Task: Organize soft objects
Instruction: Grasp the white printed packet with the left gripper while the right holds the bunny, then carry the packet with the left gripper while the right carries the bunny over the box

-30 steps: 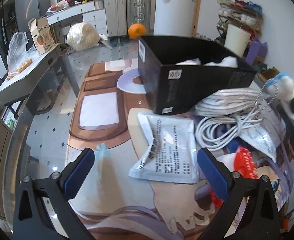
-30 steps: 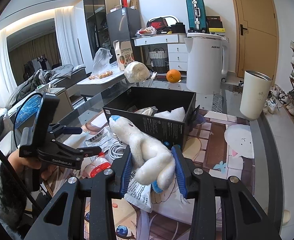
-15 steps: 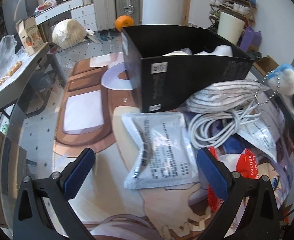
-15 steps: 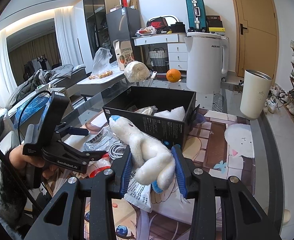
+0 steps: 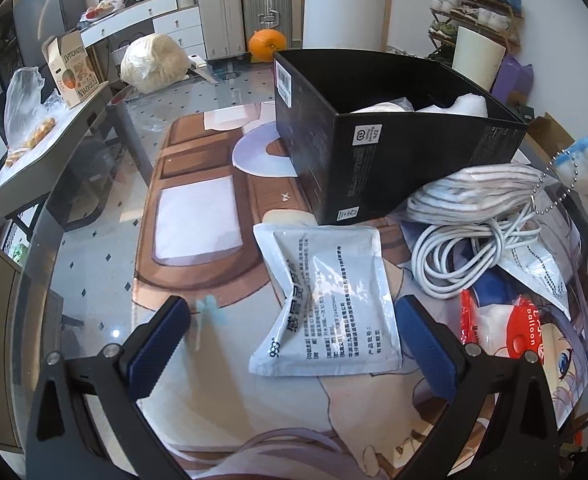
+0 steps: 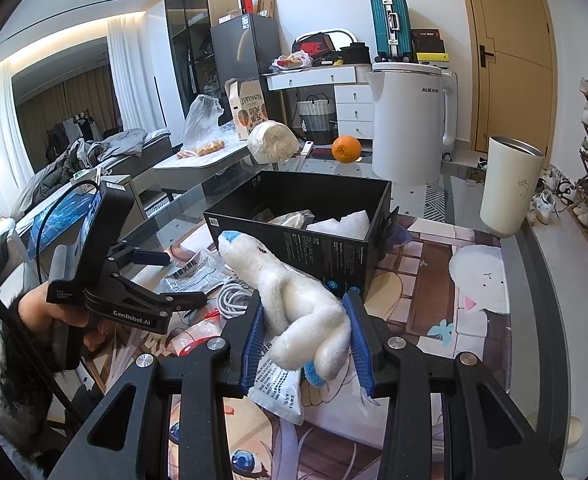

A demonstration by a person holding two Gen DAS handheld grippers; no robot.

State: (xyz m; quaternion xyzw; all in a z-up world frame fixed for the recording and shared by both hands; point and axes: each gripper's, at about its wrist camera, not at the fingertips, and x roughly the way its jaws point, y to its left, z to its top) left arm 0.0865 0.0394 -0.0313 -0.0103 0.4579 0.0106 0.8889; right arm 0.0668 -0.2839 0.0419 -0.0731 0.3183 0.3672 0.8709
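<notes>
step: mid-carry. Right gripper [image 6: 303,334] clamped on white plush toy [image 6: 294,300], held up off the counter [image 5: 94,248], w/ blue nose pointing at the black box [image 6: 317,240].
toy location: between right gripper's blue pads, just short of box's near wall; not inside yet.
left gripper: [image 5: 290,344] jaws wide apart, nothing between them; hovers over the silver pouch [image 5: 325,292], not touching as far as I can tell.
box contents: white soft items already at the far end; near end looks free.
next move (est.): lift toy over near wall, go fwd, lower into free end, then let go. Needs height — box wall is tall & toy hangs below the pads.
edges: box rim closest hazard; toy's bead chain could snag on it.
open room: bare mat left of box & right of it twd the cream tumbler [image 6: 509,188]. Cable coil [image 5: 465,252], striped cloth [image 5: 477,192], red packet [image 5: 505,328] crowd the box's near corner.
</notes>
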